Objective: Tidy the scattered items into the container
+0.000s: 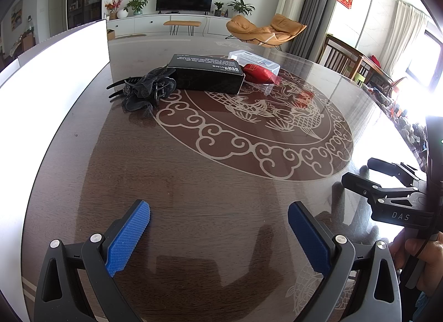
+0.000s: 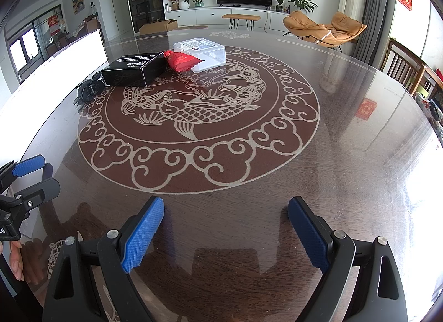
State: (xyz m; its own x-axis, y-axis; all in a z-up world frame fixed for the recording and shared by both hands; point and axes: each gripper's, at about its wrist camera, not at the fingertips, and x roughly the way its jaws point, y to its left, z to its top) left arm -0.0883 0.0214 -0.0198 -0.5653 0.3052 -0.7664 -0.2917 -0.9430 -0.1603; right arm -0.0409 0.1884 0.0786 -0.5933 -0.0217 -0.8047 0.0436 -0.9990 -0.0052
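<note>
On the far side of the round glass-topped table [image 1: 221, 211] lies a black cardboard box [image 1: 207, 74]. A black lace hair clip [image 1: 144, 90] rests against its left end. At its right end a red pouch [image 1: 261, 74] leans on a clear plastic container [image 1: 253, 59]. The right wrist view shows the same box [image 2: 133, 70], clip [image 2: 88, 92], pouch [image 2: 182, 61] and container [image 2: 202, 50]. My left gripper [image 1: 219, 208] is open and empty over the near part of the table. My right gripper [image 2: 225, 205] is open and empty too, well short of the items.
A bright white panel [image 1: 55, 72] stands along the table's left side. Each gripper shows at the edge of the other's view: the right gripper [image 1: 362, 169], the left gripper [image 2: 41, 176]. Wooden chairs [image 2: 407, 70] stand at the right. A fish medallion [image 2: 193, 111] is etched in the glass.
</note>
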